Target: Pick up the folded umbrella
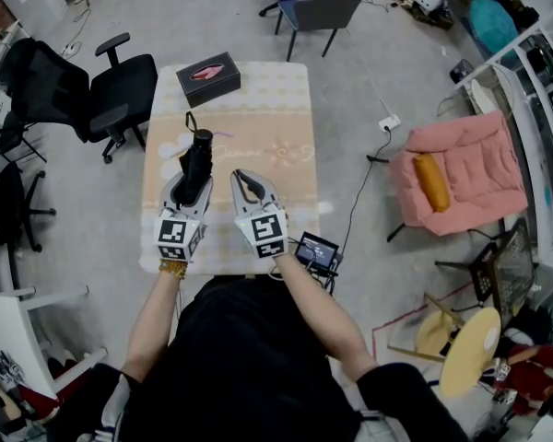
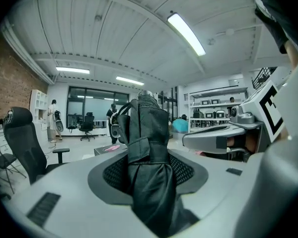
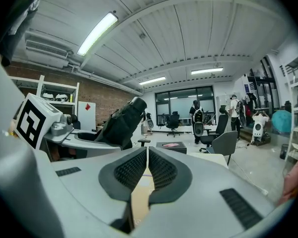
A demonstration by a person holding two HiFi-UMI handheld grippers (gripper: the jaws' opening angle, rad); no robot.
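Underneath everything, table [image 1: 286, 118]: pale patterned cloth; black box [image 1: 208, 77] at the far end.
folded umbrella [image 1: 195, 162]: black, upright and slightly tilted over the table's near left part, clamped in the left gripper [image 1: 190, 190]; whether it touches the cloth cannot be told.
handling (judged): light, with a stiff core under soft, slippery fabric; best gripped at the strapped middle, where the bulk is firm.
left gripper: pads pressed on the umbrella's body near the strap [image 2: 148, 144].
right gripper [image 1: 246, 180]: jaws nearly together, empty, just beside the left.
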